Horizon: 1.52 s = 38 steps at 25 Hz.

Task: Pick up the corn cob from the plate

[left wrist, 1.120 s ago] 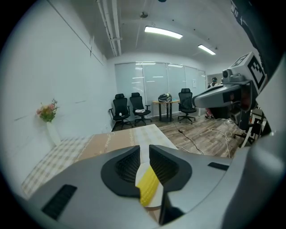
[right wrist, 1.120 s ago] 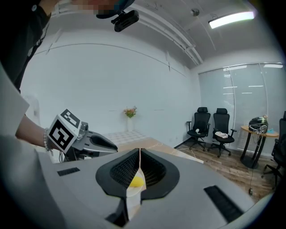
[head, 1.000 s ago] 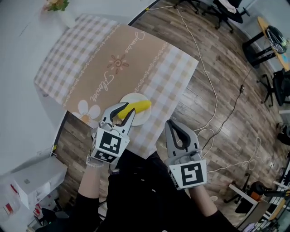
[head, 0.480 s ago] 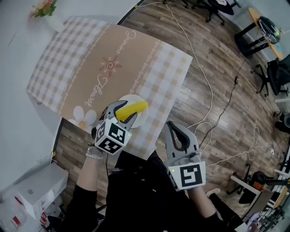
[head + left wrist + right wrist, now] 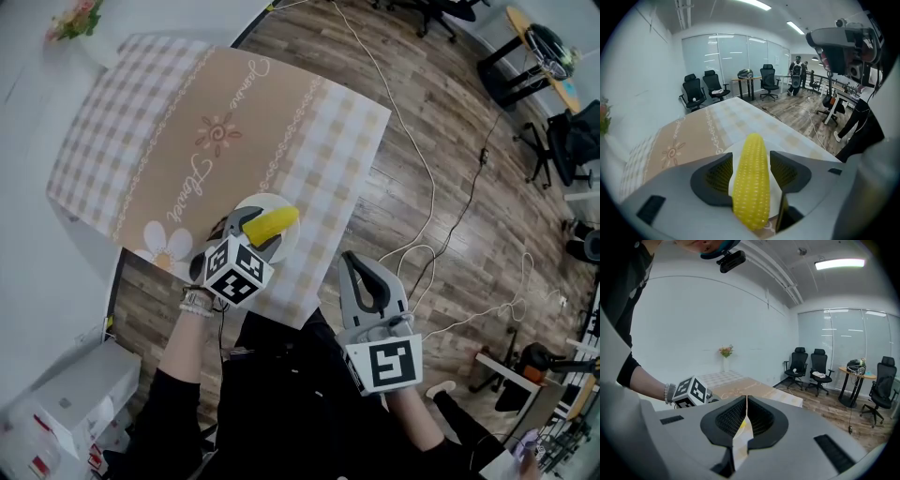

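Left gripper [image 5: 255,231] is the nearer one, jaws wide and just been opening, straddling the long yellow corn cob [image 5: 751,180]. Cob lies on small round white plate [image 5: 265,201], long axis along the gripper's pointing line. Pads flank it, seemingly not pressing yet. Checked beige tablecloth [image 5: 234,112] edge close behind gripper, free cloth ahead. Right gripper [image 5: 746,411] closed, empty, well aside

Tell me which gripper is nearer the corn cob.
Left. The left gripper straddles the corn cob on the plate, jaws just opening around it; the right gripper, shut, hangs apart, off the plate's right side.
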Available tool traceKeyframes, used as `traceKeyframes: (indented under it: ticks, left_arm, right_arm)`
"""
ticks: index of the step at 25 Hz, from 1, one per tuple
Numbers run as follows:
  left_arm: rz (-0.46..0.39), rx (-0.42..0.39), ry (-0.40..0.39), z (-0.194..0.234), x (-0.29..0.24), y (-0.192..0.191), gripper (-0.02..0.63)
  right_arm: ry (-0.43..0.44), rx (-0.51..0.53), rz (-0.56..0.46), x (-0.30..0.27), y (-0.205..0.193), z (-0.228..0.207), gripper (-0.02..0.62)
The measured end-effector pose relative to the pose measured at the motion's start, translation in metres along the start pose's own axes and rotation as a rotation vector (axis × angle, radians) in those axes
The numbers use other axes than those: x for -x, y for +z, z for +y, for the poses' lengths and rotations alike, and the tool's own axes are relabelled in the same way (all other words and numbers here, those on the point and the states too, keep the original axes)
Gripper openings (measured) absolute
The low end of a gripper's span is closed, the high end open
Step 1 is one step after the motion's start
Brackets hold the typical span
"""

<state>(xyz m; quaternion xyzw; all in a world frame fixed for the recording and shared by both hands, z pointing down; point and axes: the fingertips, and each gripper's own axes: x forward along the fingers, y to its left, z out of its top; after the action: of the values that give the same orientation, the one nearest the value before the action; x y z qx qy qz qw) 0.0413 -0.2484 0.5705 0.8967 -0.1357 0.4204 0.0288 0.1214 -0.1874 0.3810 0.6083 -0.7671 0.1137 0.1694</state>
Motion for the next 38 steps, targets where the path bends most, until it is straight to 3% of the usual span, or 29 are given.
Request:
traceKeyframes:
  ticks: [17,26,38]
  left_arm:
    - [0.077,-0.059,-0.018,-0.003,-0.024,-0.019,0.259]
    - [0.014,0.016,-0.02,-0.002,-0.023,-0.021,0.258]
    - [0.007,0.079,-0.001,-0.001,-0.019,-0.021,0.258]
  right_arm:
    - [-0.016,-0.013,0.036,0.005,-0.011,-0.007,0.044]
    - [-0.018,-0.015,0.063,0.006,-0.016,-0.007,0.044]
    - [0.002,0.006,0.067,0.01,-0.017,0.002,0.044]
